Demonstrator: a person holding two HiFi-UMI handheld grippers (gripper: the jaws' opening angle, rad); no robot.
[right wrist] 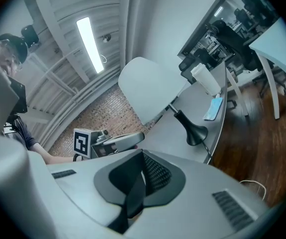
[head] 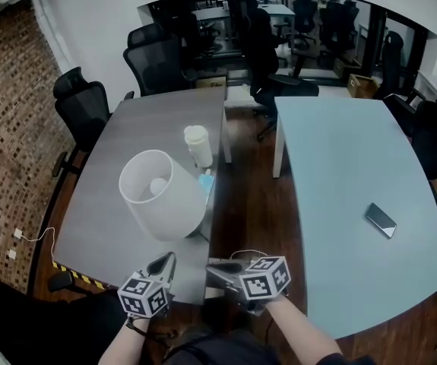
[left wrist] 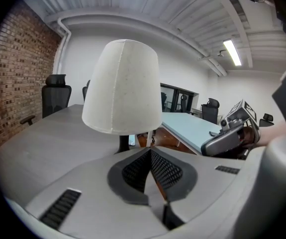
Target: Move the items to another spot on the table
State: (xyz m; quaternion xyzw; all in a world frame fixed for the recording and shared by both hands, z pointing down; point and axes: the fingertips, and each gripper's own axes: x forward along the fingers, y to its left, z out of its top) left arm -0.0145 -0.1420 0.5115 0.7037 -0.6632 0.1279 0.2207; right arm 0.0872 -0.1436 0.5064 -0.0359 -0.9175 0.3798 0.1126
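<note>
Left gripper (head: 166, 260): you are holding its jaws together, empty, with the lamp (head: 161, 192) standing just ahead. Right gripper (head: 212, 265): you are keeping it closed on nothing, with the phone (head: 381, 220) lying well apart.

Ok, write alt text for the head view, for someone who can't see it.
A left gripper and a right gripper, both shut and empty, are held at the near edge of a grey table bearing a white-shaded lamp, a white container and a small blue item. A phone lies on the pale blue table alongside.
</note>
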